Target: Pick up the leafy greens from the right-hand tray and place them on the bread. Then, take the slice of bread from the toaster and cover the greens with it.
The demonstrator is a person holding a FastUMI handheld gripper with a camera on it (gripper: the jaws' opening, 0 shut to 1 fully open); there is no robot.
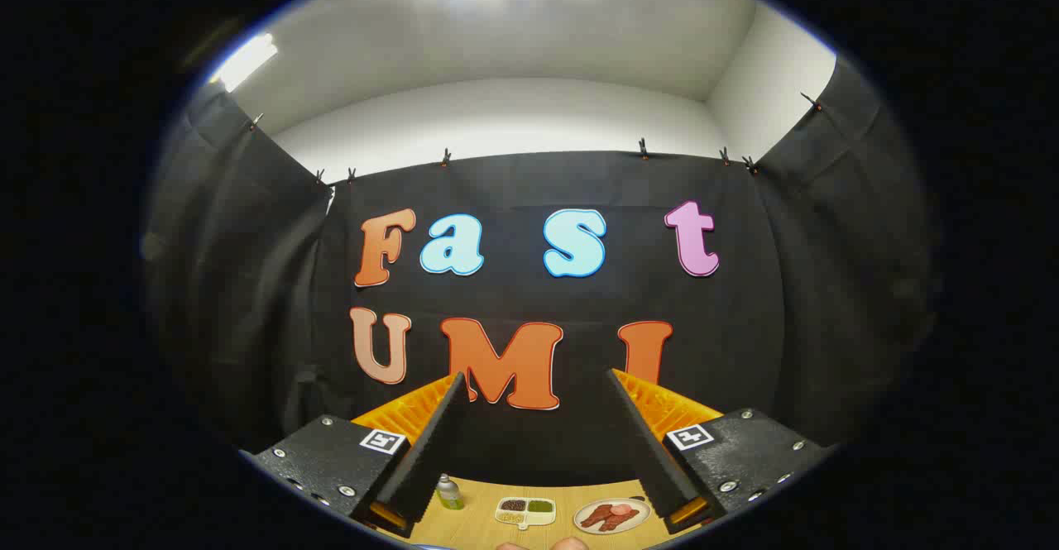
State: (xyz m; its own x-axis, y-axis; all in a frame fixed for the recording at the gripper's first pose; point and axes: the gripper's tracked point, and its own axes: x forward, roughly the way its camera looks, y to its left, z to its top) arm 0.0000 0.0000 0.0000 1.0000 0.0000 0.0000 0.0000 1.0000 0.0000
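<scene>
The gripper (538,442) is tipped up toward the booth's back wall, its two fingers spread wide apart with nothing between them. Low between the fingers lies a strip of wooden table (480,521). At its nearest edge a rounded, pale shape, perhaps fingertips (542,544), pokes in; too little of it shows to be sure. A little farther stand three things in a row. On the left, just beside the left finger, is a small bottle (449,493). In the middle is a small divided dish (525,511) with dark contents in one compartment and green in the other. On the right, close to the right finger, is a round plate (613,515) holding reddish slices of what looks like meat. Beyond them hangs the black cloth wall (248,285).

The leafy greens, their tray, the bread and the toaster cannot be made out from here. By my reading the first step, fetching the greens, is not yet begun. The next move calls for tilting the gripper down and to the right until the tray comes between the open fingers.
</scene>
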